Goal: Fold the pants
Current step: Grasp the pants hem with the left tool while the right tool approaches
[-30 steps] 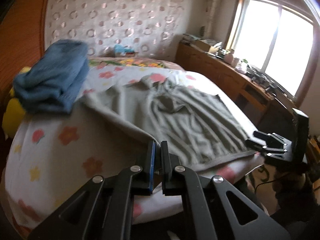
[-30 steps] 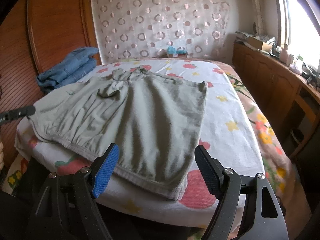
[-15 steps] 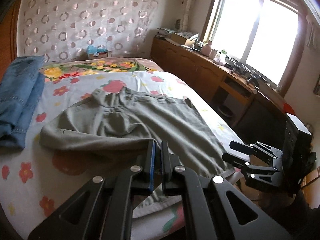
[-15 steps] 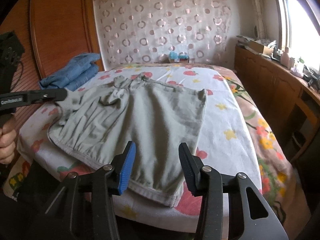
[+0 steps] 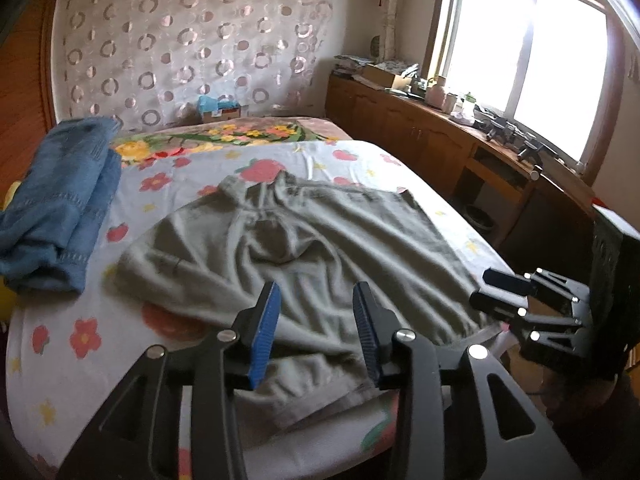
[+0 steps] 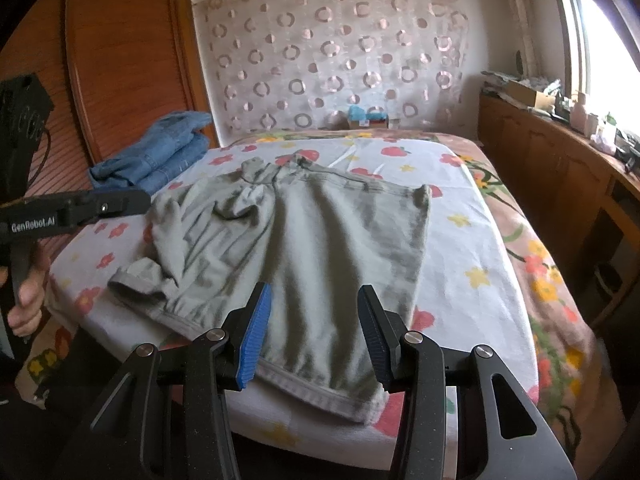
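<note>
Opening at this moment, the left gripper has parted jaws that were clamped a second ago; nothing is between them now. At the bed's left edge lies the folded blue denim. The grey pants lie mid-bed, their left portion now folded inward and rumpled, hem at the near edge. The right gripper has narrowed to a medium gap, empty. Its handle is cut off; the sideboard clutter is unreadable.

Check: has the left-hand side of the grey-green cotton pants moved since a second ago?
Yes. The grey-green pants had their left side folded inward, away from the folded blue denim jeans and the bed's left edge.
</note>
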{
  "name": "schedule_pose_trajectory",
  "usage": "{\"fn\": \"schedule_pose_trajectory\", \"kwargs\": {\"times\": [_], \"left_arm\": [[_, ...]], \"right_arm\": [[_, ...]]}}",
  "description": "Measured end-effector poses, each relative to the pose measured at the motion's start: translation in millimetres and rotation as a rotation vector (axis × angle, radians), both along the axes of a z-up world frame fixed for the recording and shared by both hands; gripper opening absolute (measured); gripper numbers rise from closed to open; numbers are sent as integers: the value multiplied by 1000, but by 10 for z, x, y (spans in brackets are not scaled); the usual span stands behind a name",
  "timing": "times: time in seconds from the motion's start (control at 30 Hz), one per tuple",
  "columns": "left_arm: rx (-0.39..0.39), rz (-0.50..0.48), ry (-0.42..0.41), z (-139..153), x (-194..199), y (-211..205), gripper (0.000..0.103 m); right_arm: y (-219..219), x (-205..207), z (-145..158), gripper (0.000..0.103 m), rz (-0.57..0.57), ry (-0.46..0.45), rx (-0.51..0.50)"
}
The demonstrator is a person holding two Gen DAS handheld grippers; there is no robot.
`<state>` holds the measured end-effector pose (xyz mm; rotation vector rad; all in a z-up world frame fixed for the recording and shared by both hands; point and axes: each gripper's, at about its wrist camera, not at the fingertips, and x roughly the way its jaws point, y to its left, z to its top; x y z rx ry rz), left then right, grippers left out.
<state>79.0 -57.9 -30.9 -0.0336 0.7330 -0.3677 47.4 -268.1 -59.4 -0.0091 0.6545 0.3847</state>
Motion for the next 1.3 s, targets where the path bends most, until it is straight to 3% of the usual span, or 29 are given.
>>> {"fn": "schedule_pose_trajectory", "kwargs": {"times": [0.4, 0.57, 0.77, 0.87, 0.97, 1.13, 1.3], "left_arm": [[75, 92, 97, -522, -130, 355, 37], [65, 105, 126, -654, -110, 423, 37], [132, 72, 83, -668, -184, 346, 43], [119, 86, 72, -670, -203, 390, 50], [108, 83, 79, -652, -191, 414, 50], [118, 94, 79, -641, -204, 411, 51], [91, 108, 78, -641, -237, 470, 51]], "right_arm": [[514, 38, 34, 45, 144, 2, -6], [753, 68, 21, 45, 205, 6, -18], [934, 129, -75, 45, 260, 34, -25], [1015, 125, -121, 45, 278, 49, -31], [1050, 142, -166, 44, 290, 65, -35], [1097, 193, -203, 33, 306, 87, -30], [1174, 229, -248, 30, 326, 108, -23]]}}
